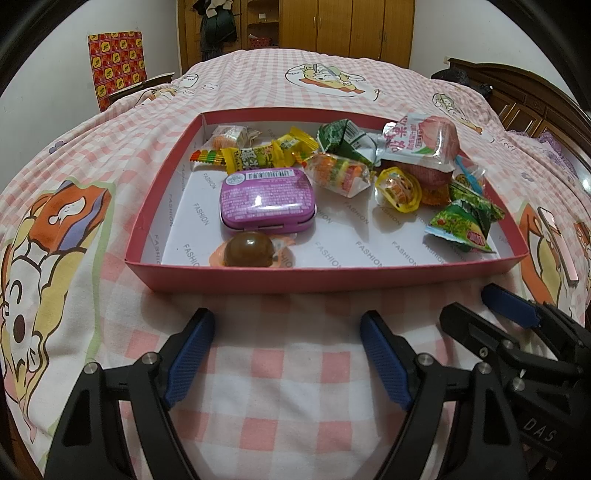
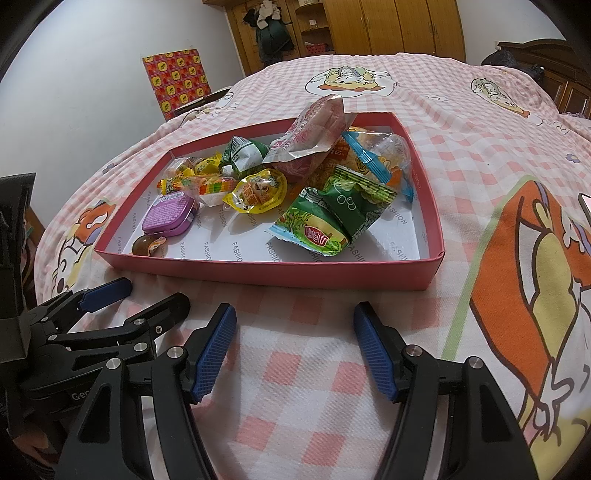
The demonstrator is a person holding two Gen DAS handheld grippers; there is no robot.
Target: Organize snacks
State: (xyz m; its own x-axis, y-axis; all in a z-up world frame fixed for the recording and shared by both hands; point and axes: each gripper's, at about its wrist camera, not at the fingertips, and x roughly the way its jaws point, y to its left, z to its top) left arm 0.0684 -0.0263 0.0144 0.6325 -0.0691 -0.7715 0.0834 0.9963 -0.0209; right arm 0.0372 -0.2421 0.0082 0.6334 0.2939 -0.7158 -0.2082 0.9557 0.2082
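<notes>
A shallow red box (image 1: 236, 282) (image 2: 258, 275) lies on the checked bedsheet and holds several snacks. Inside are a purple tin (image 1: 267, 199) (image 2: 168, 215), a brown round sweet (image 1: 248, 251) (image 2: 146, 245), green packets (image 1: 463, 223) (image 2: 332, 218), a yellow jelly cup (image 1: 398, 188) (image 2: 258, 190) and a pink peach pack (image 1: 421, 142) (image 2: 317, 125). My left gripper (image 1: 287, 325) (image 2: 146, 295) hovers just before the box's near wall, open and empty. My right gripper (image 2: 293, 321) (image 1: 476, 302) sits beside it to the right, also open with nothing between its fingers.
The bed (image 1: 280, 406) spreads all around with cartoon prints. A phone (image 1: 557, 242) lies on the sheet right of the box. A wooden wardrobe (image 1: 332, 26) stands behind the bed, a patterned chair (image 1: 116, 64) at the back left, a dark headboard (image 1: 517, 92) on the right.
</notes>
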